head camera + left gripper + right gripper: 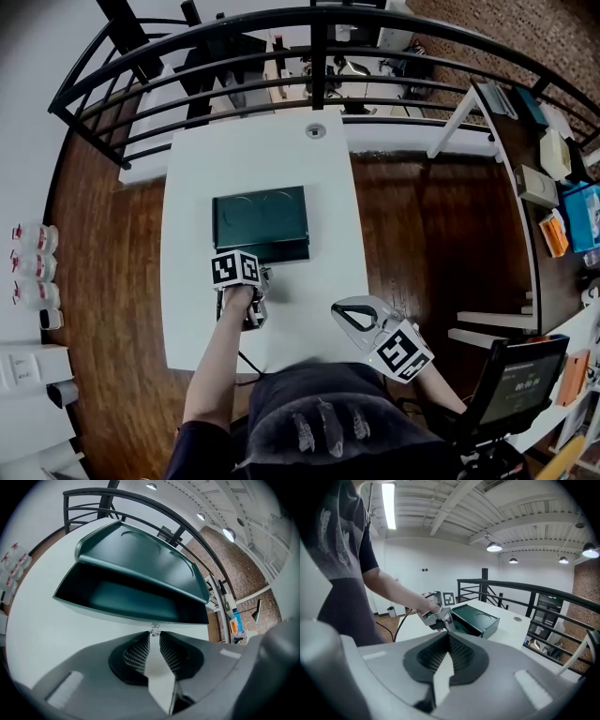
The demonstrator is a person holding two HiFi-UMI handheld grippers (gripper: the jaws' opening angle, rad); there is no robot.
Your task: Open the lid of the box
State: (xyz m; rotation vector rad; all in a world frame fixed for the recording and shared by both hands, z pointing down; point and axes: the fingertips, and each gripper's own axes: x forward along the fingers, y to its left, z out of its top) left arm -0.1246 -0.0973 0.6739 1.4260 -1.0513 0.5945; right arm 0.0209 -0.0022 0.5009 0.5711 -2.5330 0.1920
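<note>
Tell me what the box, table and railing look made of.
Box: dark green, smooth with a soft sheen, thin walls and ovals pressed into the lid; moulded plastic or painted sheet metal, can't tell which. Table: flat matt white top, probably laminate or painted board. Railing: thin black curved bars, most likely painted metal.

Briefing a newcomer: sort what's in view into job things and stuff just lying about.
Job in hand:
- green box
- lid, partly raised
- left gripper, pinching a small tab at the box's front edge

Lying about:
- right gripper, empty, off the box
- bottles at far left
- shelf clutter
</note>
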